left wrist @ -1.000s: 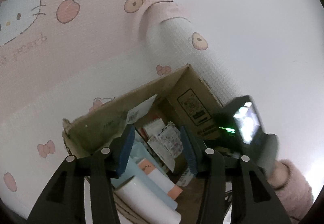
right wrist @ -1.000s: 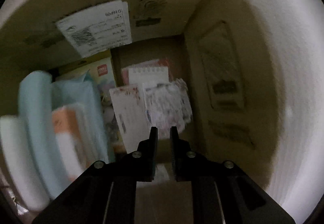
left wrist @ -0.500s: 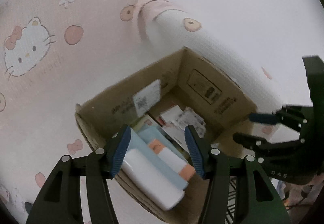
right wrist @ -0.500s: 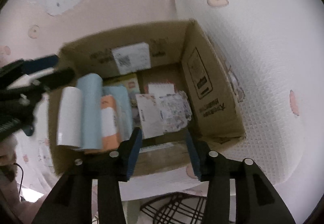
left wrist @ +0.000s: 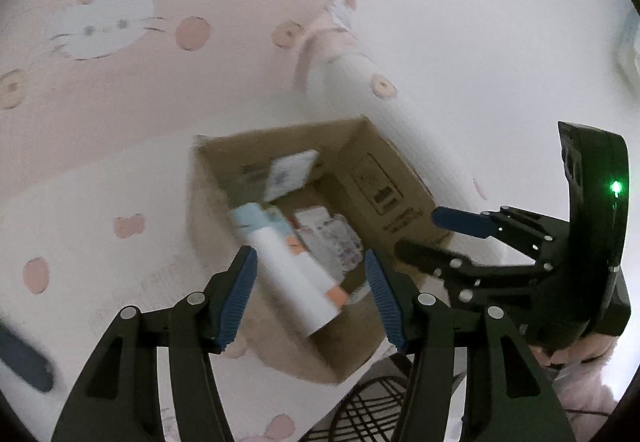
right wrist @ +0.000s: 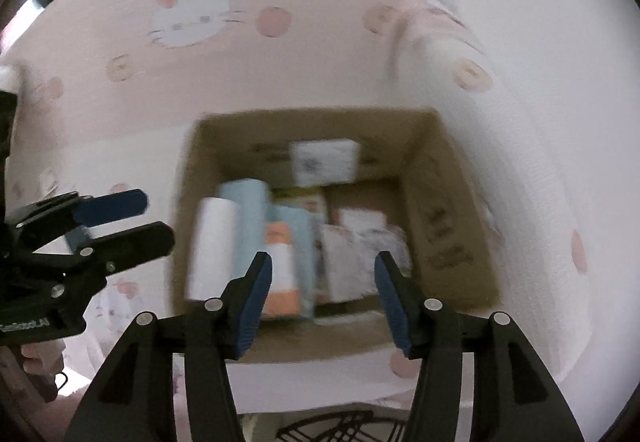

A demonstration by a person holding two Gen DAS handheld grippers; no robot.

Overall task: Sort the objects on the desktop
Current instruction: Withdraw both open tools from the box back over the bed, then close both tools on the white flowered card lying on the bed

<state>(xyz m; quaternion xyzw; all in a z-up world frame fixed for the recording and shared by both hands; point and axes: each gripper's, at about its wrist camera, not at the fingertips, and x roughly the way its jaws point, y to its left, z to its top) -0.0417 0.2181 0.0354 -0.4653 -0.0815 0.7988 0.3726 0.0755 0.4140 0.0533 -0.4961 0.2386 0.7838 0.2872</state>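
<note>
An open cardboard box (right wrist: 444, 226) (left wrist: 380, 170) sits on pink cat-print fabric. Inside lie a white roll (right wrist: 212, 246) (left wrist: 292, 278), a light-blue roll (right wrist: 248, 226), an orange-and-white pack (right wrist: 282, 270) and patterned paper pads (right wrist: 368, 254) (left wrist: 332, 238). A white label (right wrist: 324, 162) is stuck on the far inner wall. My right gripper (right wrist: 324, 262) (left wrist: 418, 232) hangs above the box's near edge with its jaws opening and nothing between them. My left gripper (left wrist: 307, 262) (right wrist: 154, 220) hovers by the box's left side, open and empty.
Pink cat-print fabric (right wrist: 188, 18) (left wrist: 104, 22) spreads behind and around the box. A black wire rack (left wrist: 360, 414) (right wrist: 332, 426) shows below the box's near edge. A hand in a pink sleeve (left wrist: 580, 382) holds the right gripper. Both views are motion-blurred.
My right gripper came up out of the box and went from shut to open. My left gripper drew back from the box, which now looks smaller, and spread a little wider.
</note>
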